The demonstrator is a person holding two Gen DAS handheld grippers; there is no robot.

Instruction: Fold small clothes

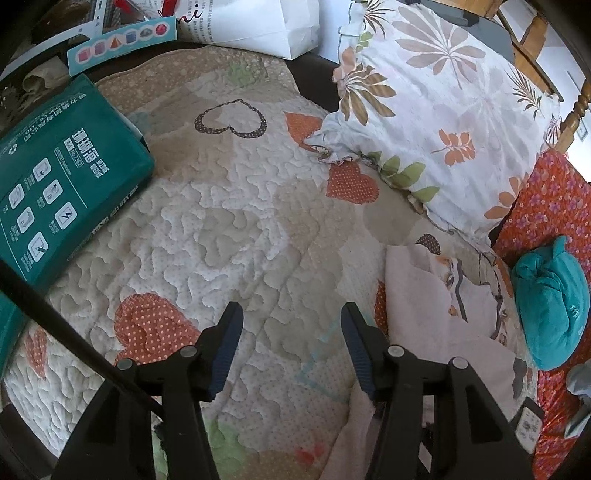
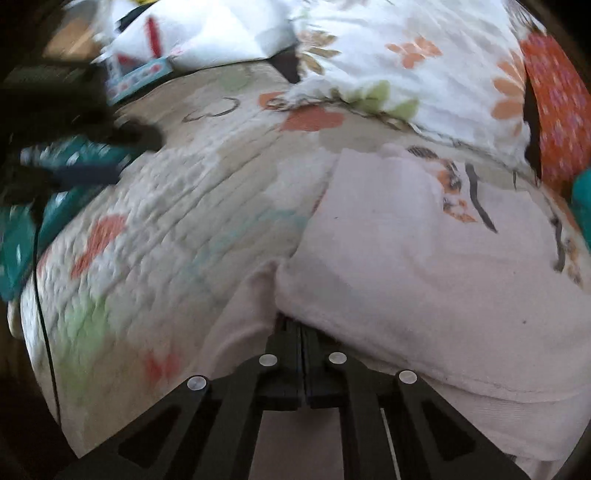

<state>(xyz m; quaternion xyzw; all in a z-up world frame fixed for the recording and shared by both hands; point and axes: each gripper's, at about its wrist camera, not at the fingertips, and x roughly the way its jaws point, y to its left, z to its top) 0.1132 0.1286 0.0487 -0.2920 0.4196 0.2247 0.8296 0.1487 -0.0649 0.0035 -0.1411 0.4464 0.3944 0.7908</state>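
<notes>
A pale pink small garment (image 1: 436, 306) with an orange and black print lies on the quilted heart-pattern bedspread (image 1: 229, 214), to the right of my left gripper (image 1: 291, 314). My left gripper is open and empty above the quilt, its right finger at the garment's left edge. In the right wrist view my right gripper (image 2: 301, 325) is shut on a fold of the pink garment (image 2: 406, 258), which bulges up over its tips and hides them. That view is blurred.
A teal package (image 1: 62, 184) lies at the left and a floral pillow (image 1: 443, 110) at the back right. A rolled teal cloth (image 1: 554, 299) rests on an orange floral cover (image 1: 554, 206) at the right. A white paper bag (image 1: 266, 26) stands at the back.
</notes>
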